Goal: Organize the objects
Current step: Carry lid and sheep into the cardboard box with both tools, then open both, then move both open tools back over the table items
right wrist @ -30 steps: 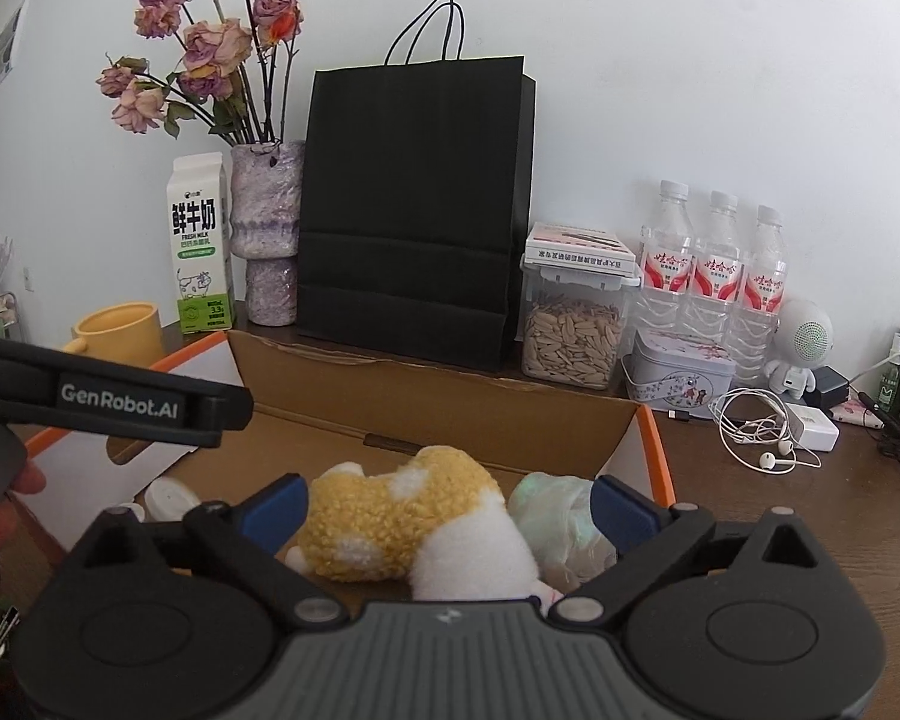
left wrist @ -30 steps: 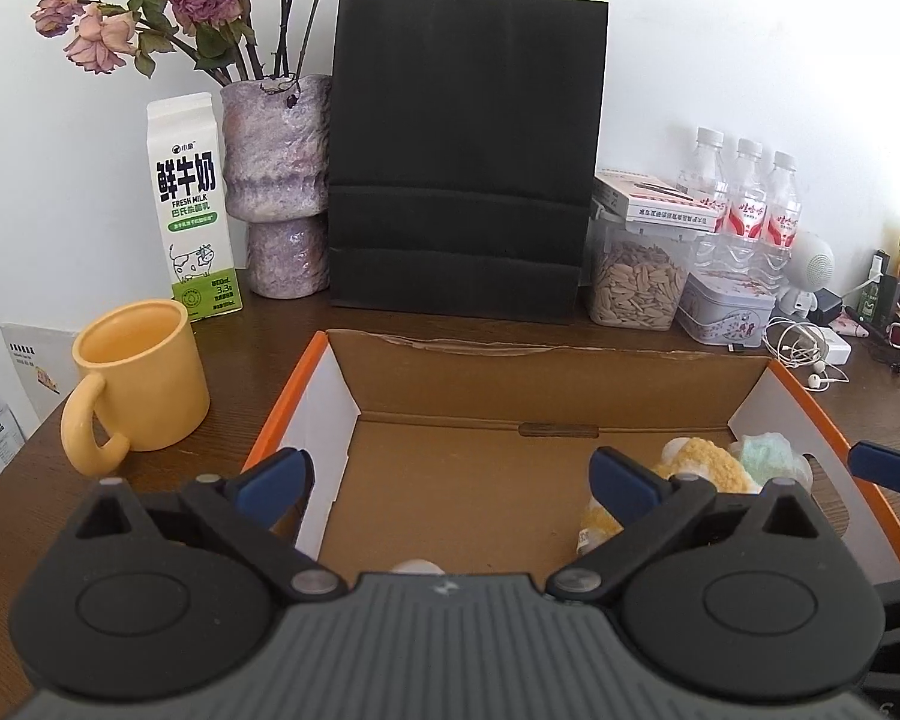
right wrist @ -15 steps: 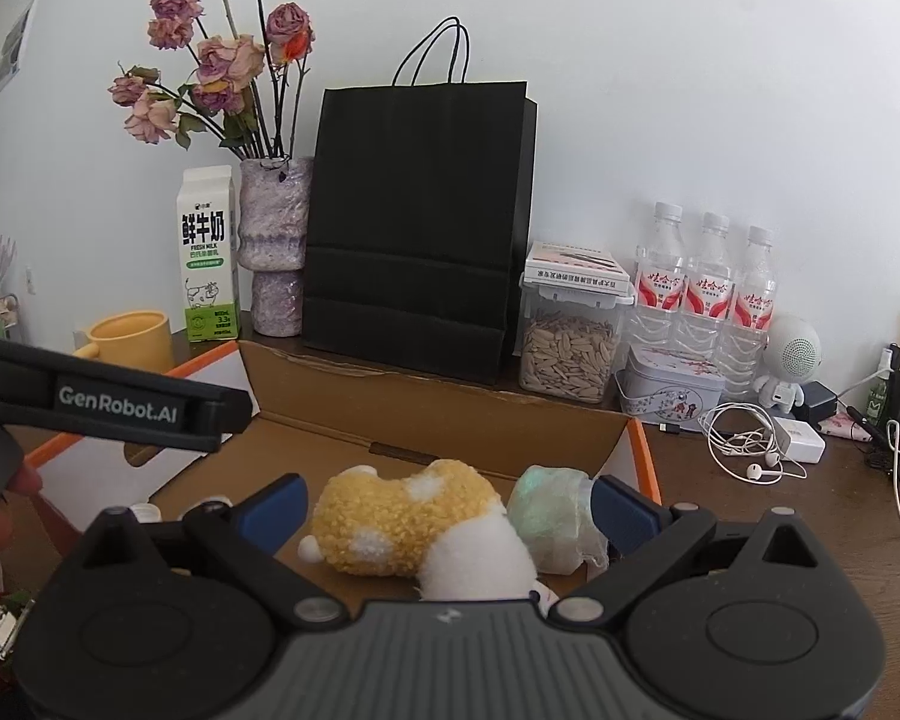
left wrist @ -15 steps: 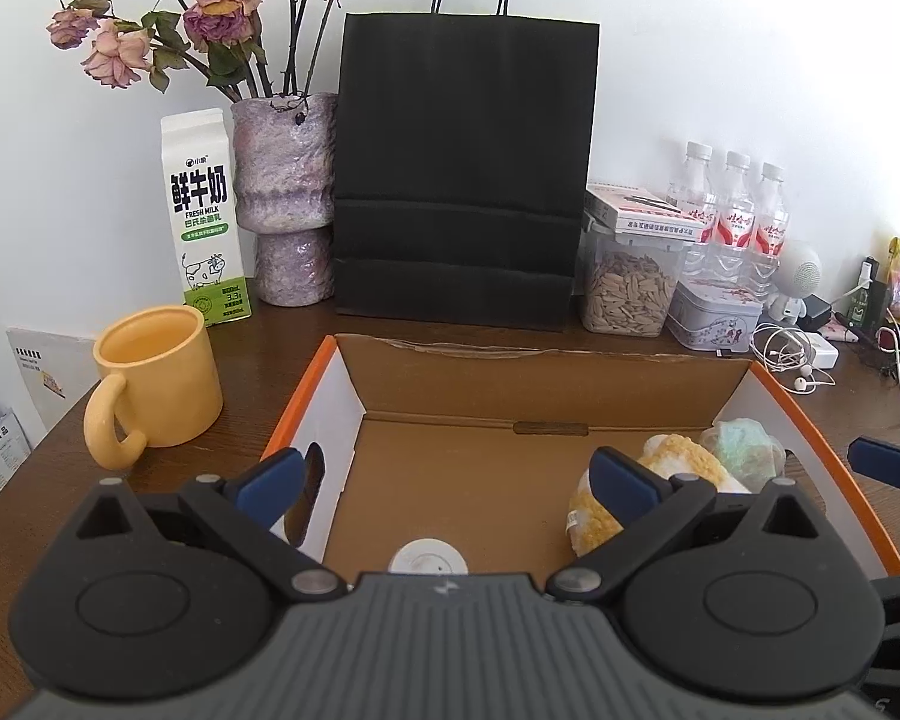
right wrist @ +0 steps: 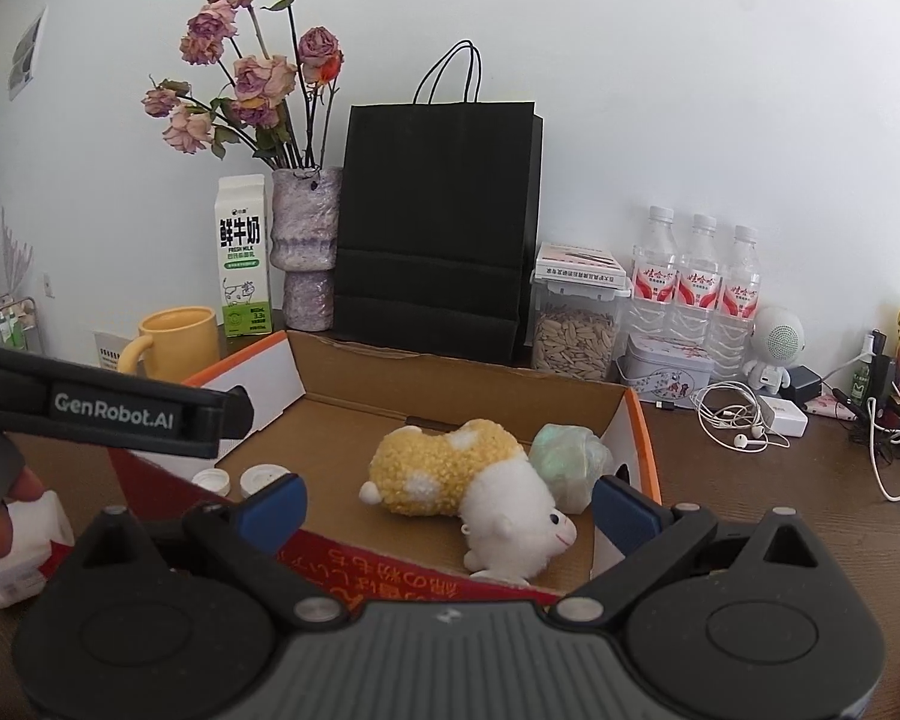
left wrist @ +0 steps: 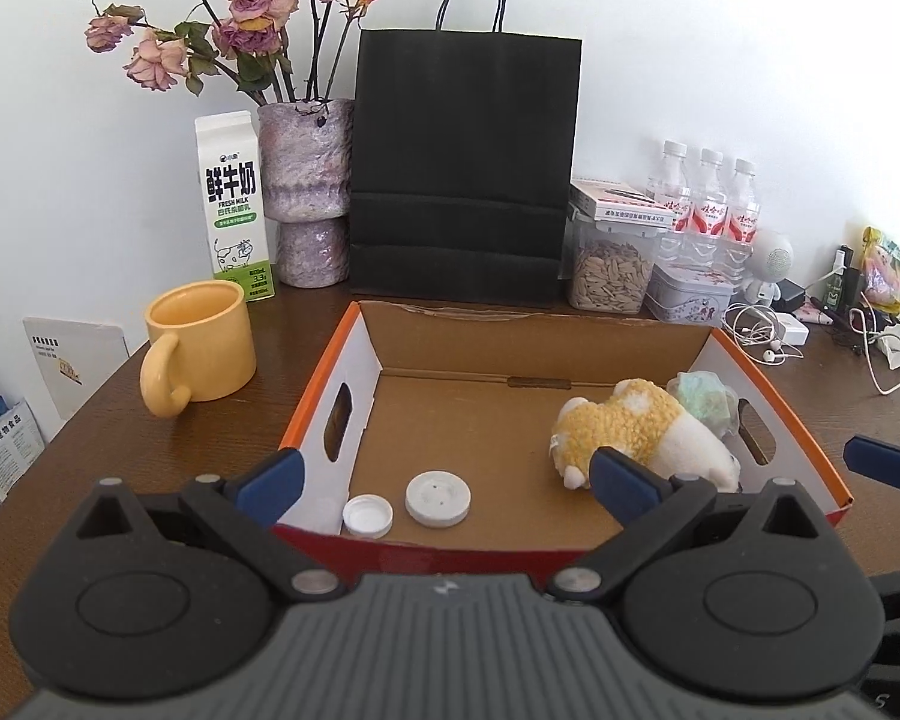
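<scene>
An open cardboard box [left wrist: 486, 330] [right wrist: 450, 375] with orange-red outer sides lies on the brown table. On its right side lie a yellow and white plush toy [left wrist: 636, 432] [right wrist: 462, 474] and a pale green wrapped bundle [left wrist: 705, 396] [right wrist: 567, 459]. Two white round caps [left wrist: 438, 498] [right wrist: 264, 480] rest near its front left corner. My left gripper [left wrist: 444, 480] hovers open above the box's front edge, holding nothing. Just as empty, my right gripper [right wrist: 447, 501] stands open in front of the plush toy.
A yellow mug [left wrist: 201, 342] stands left of the box. Behind it are a milk carton [left wrist: 234, 210], a vase of dried roses [left wrist: 306, 192], a black paper bag [left wrist: 462, 168], a jar of seeds [left wrist: 612, 264], a tin, three water bottles [left wrist: 708, 204], earphones and cables [left wrist: 762, 336].
Both grippers have pulled back and risen from the box. More of the box floor shows, with the two white caps and the red front wall coming into view.
</scene>
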A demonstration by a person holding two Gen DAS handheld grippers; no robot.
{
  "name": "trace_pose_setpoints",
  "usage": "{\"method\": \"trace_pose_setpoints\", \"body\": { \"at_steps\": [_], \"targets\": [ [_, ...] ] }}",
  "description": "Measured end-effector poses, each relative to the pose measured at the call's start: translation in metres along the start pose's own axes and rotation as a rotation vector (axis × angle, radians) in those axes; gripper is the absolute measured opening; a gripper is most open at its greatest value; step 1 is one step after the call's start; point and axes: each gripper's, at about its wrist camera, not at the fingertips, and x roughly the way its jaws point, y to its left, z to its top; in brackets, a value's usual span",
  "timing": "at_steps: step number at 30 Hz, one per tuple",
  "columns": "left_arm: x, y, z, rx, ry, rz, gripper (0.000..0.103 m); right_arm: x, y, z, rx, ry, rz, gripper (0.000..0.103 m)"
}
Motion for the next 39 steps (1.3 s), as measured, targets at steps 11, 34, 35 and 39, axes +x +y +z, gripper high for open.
{"method": "trace_pose_setpoints", "body": {
  "at_steps": [11, 34, 35, 39],
  "targets": [
    [-0.050, 0.015, -0.023, 0.002, 0.007, 0.023, 0.103, -0.053, 0.011, -0.018, -0.006, 0.010, -0.010, 0.103],
    [-0.101, 0.084, -0.081, -0.016, 0.089, 0.127, 0.103, -0.106, 0.028, -0.054, 0.002, 0.070, -0.029, 0.103],
    [-0.101, 0.088, -0.083, -0.017, 0.094, 0.133, 0.103, -0.106, 0.029, -0.056, 0.002, 0.074, -0.030, 0.103],
    [-0.098, 0.100, -0.090, -0.023, 0.115, 0.143, 0.103, -0.101, 0.032, -0.059, 0.001, 0.090, -0.031, 0.103]
  ]
}}
